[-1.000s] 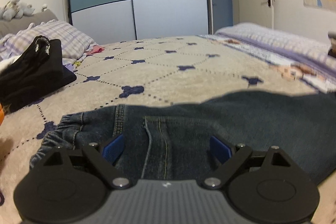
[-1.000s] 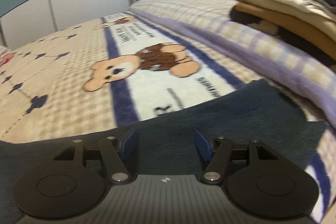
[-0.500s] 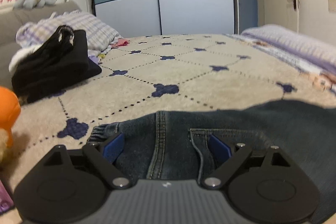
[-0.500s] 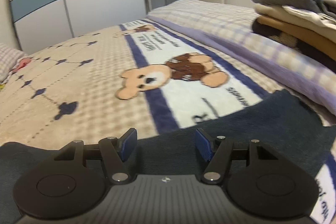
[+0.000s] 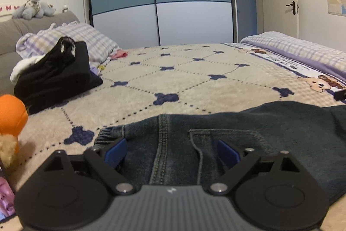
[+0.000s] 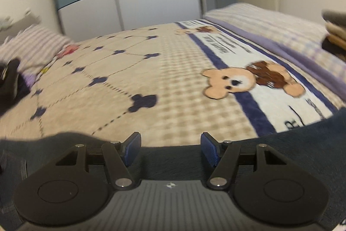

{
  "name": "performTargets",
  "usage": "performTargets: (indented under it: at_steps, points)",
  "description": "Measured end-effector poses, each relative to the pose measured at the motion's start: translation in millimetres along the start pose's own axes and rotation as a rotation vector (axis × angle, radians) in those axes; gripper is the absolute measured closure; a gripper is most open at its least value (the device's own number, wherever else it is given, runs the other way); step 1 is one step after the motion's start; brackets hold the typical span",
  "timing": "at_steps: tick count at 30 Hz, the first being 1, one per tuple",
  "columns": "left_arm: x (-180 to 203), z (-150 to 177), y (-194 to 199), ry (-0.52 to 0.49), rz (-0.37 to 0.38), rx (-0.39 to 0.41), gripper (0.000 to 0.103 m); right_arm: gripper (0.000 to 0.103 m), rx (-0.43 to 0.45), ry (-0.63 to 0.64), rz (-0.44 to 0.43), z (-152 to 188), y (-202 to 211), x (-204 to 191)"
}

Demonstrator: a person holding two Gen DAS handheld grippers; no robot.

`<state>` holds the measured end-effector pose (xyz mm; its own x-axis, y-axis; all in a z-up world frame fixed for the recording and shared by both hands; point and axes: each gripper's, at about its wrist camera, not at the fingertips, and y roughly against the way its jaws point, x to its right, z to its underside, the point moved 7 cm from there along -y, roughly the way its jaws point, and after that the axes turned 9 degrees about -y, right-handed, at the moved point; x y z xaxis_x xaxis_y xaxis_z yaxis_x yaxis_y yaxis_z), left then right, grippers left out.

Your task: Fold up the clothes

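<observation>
The jeans (image 5: 248, 133) lie crosswise under both tools, waistband beneath my open, empty left tool (image 5: 172, 152); right tool (image 6: 170, 148) likewise open over the leg.

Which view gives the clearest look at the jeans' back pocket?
The left wrist view: the jeans lie sharp there, with the back pocket and its stitching plain. The right wrist view is motion-blurred and shows only a dark plain stretch of denim, no pocket.

A home bedroom is shown. A bed (image 5: 194, 83) under a patterned blanket fills the centre; a sliding wardrobe (image 5: 160, 3) stands at 12 o'clock, pillows (image 5: 86, 40) and a plush toy (image 5: 32, 9) at 10 o'clock.
</observation>
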<state>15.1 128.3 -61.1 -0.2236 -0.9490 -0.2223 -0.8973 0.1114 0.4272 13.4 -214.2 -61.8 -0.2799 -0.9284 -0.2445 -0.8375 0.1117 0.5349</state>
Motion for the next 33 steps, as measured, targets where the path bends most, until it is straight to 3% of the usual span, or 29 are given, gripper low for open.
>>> performTargets:
  at_steps: [5, 13, 24, 28, 33]
  points:
    - [14.6, -10.8, 10.7, 0.032, 0.071, 0.058, 0.008, 0.039, -0.010, 0.038, 0.066, 15.6, -6.9, 20.8]
    - [40.8, -2.1, 5.6, 0.008, 0.133, 0.025, 0.007, 0.038, 0.033, 0.064, 0.155, 18.5, 7.9, 97.8]
    - [72.7, -16.5, 10.7, 0.055, 0.223, 0.051, 0.004, 0.038, 0.119, -0.150, 0.373, 4.8, 43.7, 225.6]
    - [91.9, -22.5, 14.3, 0.014, 0.264, 0.068, 0.004, 0.038, 0.155, -0.236, 0.424, 2.8, 66.5, 251.5]
    - [110.6, -24.7, 13.6, -0.030, 0.292, 0.070, 0.004, 0.038, 0.198, -0.397, 0.424, 1.6, 91.6, 279.2]
